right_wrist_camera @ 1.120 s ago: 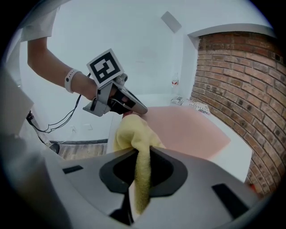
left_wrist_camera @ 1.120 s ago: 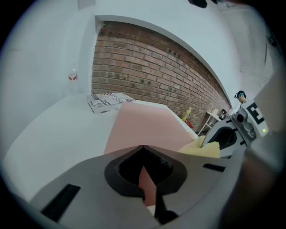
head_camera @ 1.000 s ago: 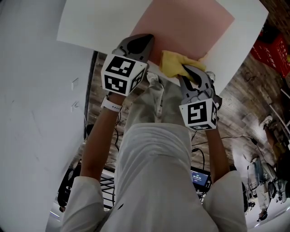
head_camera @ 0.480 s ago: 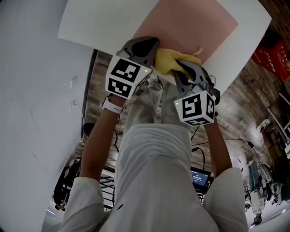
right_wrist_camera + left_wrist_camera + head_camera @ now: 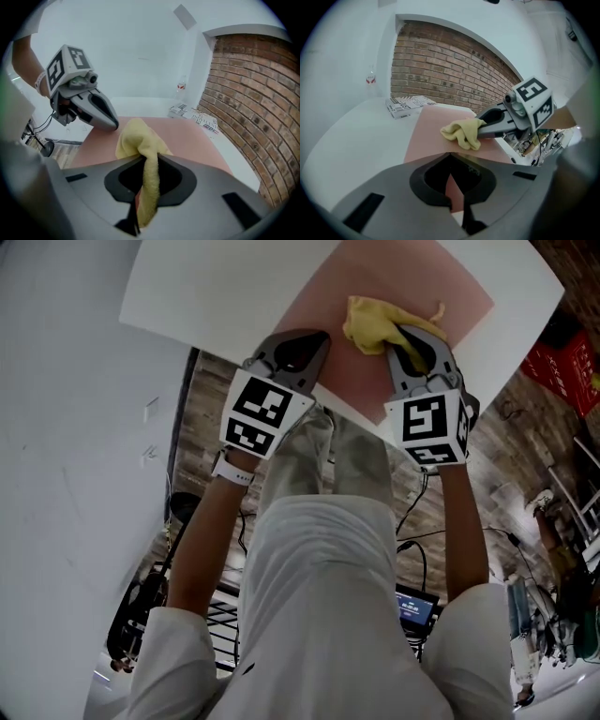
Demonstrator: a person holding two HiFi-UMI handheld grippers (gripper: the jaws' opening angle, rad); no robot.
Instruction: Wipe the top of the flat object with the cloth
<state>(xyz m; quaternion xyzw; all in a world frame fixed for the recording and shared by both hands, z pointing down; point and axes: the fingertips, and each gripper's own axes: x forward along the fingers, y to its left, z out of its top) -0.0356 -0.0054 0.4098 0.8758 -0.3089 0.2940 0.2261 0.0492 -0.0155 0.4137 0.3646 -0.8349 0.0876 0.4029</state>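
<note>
A pink flat mat [image 5: 412,277] lies on the white table [image 5: 216,287]. My right gripper [image 5: 405,337] is shut on a yellow cloth [image 5: 371,322], and the cloth's bunched end rests on the mat's top. In the right gripper view the cloth [image 5: 138,138] runs down between the jaws of my right gripper [image 5: 142,190]. My left gripper [image 5: 298,341] is shut, its tip down on the mat's near edge. From the left gripper view I see the cloth [image 5: 461,133] a little ahead on the mat [image 5: 424,136], beyond my left gripper [image 5: 456,201].
A printed paper packet [image 5: 405,107] lies at the mat's far end. A small bottle [image 5: 370,78] stands against the back wall. The table's near edge runs just under both grippers. A red crate [image 5: 572,367] sits on the floor to the right.
The right gripper has slid the cloth away from the near edge and the left gripper, farther onto the mat and to the right. The left gripper has stayed at the mat's edge.
</note>
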